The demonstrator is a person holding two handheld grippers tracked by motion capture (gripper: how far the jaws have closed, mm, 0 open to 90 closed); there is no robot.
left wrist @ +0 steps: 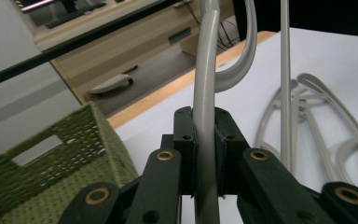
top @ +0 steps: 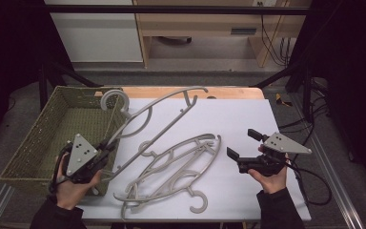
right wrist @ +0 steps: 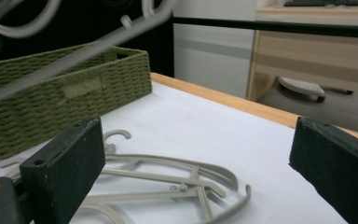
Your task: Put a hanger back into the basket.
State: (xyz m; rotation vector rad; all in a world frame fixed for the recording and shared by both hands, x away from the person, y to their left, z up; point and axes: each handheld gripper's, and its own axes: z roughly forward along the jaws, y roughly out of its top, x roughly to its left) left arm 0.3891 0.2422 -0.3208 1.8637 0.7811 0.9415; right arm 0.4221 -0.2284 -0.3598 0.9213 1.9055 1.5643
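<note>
L gripper point(top: 106, 151) clamps hanger point(top: 159, 117) by basket point(top: 38, 143) rim.

The held clothes hanger point(top: 159, 112) is pale grey plastic, with a round hook at its top, two long curved shoulder arms and small notches near the far end. It is lifted off the desk point(top: 248, 119) and tilted, its hook over the near corner of the green woven basket point(top: 38, 138) and its far arm stretching out above the white surface. One arm is clamped between the left tongs point(left wrist: 205, 154), running upright through the pads in the left gripper view. Two or three more grey hangers point(top: 176, 171) of the same kind lie flat in an overlapping pile at the middle of the desk, hooks toward its near edge.
</note>
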